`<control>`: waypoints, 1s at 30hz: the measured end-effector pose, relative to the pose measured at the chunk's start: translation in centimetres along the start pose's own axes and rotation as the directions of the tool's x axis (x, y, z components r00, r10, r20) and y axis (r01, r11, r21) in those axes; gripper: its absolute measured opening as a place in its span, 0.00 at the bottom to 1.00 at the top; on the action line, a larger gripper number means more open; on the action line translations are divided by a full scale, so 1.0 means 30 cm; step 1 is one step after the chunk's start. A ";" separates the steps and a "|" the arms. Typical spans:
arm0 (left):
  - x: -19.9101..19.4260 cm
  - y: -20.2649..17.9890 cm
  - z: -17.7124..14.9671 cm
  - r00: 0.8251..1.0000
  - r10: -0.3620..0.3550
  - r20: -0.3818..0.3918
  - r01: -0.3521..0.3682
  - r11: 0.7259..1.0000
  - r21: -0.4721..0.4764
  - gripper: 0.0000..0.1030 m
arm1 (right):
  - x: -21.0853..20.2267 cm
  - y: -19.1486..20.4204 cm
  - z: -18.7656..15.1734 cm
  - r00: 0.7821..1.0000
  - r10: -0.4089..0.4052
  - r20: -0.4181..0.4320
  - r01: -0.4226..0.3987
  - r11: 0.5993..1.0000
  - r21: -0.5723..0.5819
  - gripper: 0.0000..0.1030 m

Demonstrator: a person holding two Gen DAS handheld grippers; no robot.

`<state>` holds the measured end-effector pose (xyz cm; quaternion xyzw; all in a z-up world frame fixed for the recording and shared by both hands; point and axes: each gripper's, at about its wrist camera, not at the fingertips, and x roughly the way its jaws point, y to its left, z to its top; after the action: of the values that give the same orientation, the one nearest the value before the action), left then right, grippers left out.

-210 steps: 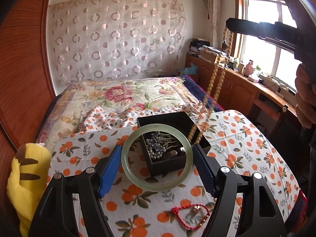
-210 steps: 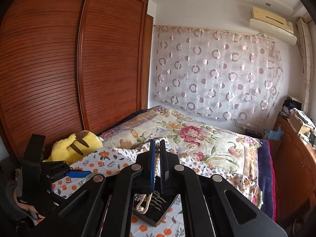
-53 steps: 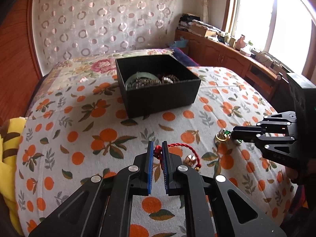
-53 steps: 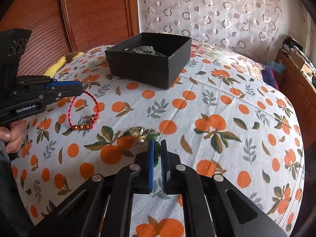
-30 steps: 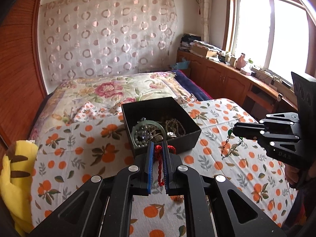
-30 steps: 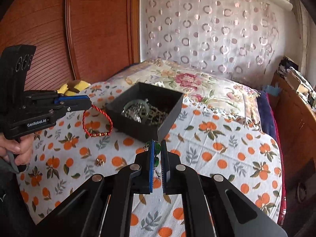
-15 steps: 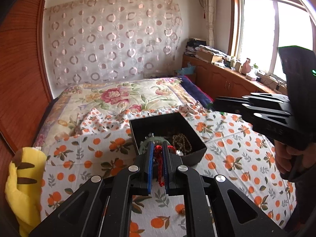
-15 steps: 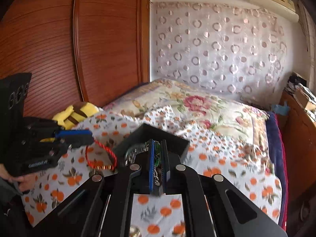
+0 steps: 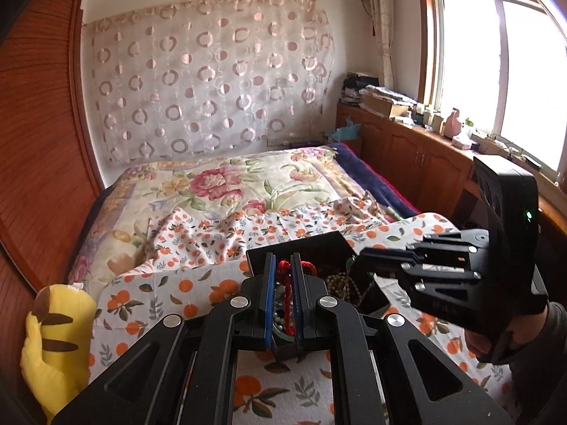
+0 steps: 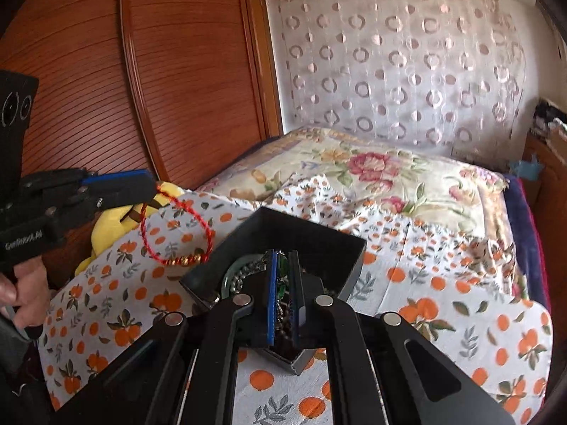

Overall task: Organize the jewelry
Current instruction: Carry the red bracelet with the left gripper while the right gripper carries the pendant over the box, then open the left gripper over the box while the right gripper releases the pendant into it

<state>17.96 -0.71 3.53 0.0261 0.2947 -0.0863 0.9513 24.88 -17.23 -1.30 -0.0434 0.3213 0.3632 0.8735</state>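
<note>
The left gripper [image 9: 283,265] is clenched on a red braided cord bracelet with a run of small gold beads [image 10: 177,233]. In the right wrist view the loop hangs free from the pinched tips, with the gold beads at its lowest point, just outside the left rim of the open square black jewellery box [image 10: 319,244]. In the left wrist view the red cord [image 9: 285,276] shows as a knotted bunch between the blue-lined fingers [image 9: 270,283], held above the box [image 9: 301,248].

The right gripper [image 10: 283,265] is closed tight on a small green-stoned piece of jewellery [image 10: 281,276], poised directly over the box's interior. Only a glint of green shows between its blue pads [image 10: 271,283], so what sort of piece it is cannot be made out, though it looks like a pendant or earring. From the left wrist camera the right gripper [image 9: 361,258] reaches in from the right, its tips over the far right corner of the box.

Inside the box lie a pale green jade bangle [image 10: 230,279], a string of tan wooden beads [image 9: 340,283] and a tangle of small dark and pearl-like pieces. The box stands on a white cloth printed with oranges and green leaves [image 10: 443,318], spread over a bed with a floral quilt [image 9: 230,184]. A yellow plush toy with brown stripes [image 9: 56,347] lies at the cloth's left edge, next to a reddish wooden wardrobe [image 10: 177,71].
</note>
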 end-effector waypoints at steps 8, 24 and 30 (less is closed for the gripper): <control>0.120 0.008 0.028 1.000 0.010 -0.024 -0.010 1.000 -0.018 0.07 | 0.020 -0.002 -0.017 1.000 0.005 -0.020 -0.005 1.000 0.004 0.08; 0.249 0.008 0.034 0.998 -0.003 -0.061 0.001 1.000 -0.020 0.08 | 0.011 -0.030 -0.014 0.999 -0.033 -0.018 0.034 0.999 0.019 0.15; 0.261 0.013 0.020 0.997 -0.004 -0.071 0.002 1.000 -0.025 0.08 | -0.003 -0.042 -0.009 0.998 -0.066 -0.003 0.066 0.997 0.030 0.15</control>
<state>24.73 -1.54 -0.41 0.0169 0.3293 -0.0833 0.9404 25.53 -18.32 -1.66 -0.0413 0.3259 0.3295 0.8852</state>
